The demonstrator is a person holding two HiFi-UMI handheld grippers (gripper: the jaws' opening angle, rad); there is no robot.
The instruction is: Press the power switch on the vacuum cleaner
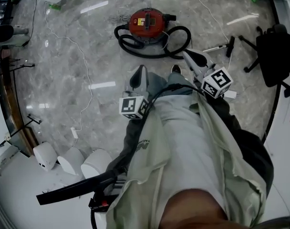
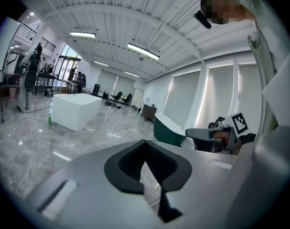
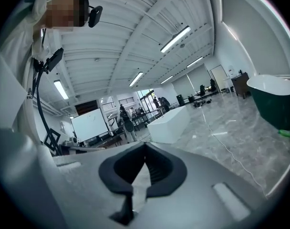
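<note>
Red vacuum cleaner (image 1: 147,23) sits on grey marble floor (image 1: 59,80), top centre of head view and well ahead of the person's feet. Black hose (image 1: 157,49) loops round its near side. Power switch can't be made out at this range; only a yellow/white patch on the lid is legible.

Left gripper (image 1: 140,70): held at waist height, jaws pressed together, nothing between. Its own view looks across the hall, not at the vac. Right gripper (image 1: 189,55): same, tips closed, empty, aimed out over the floor. Both are well apart from the vac, and the approach has not begun.

Assessment: step in hand = reach & press. Recs:
- Walk up and crouch, then bring one gripper over the lid.
- Find the switch in that gripper's view before committing.
- Keep jaws closed so the tip acts as one blunt finger.
- Press straight down, not at a slant; the vac may roll if shoved sideways.
- Mind the hose loop & white cable (image 1: 92,99) underfoot: trip/snag risk.

Count:
- vac x1
- hose x1
- grippers x2
- marker cubes (image 1: 134,106) x2, one per gripper
- white rounded units (image 1: 71,160) x3, lower left
- black office chair (image 1: 274,51) x1, right edge
</note>
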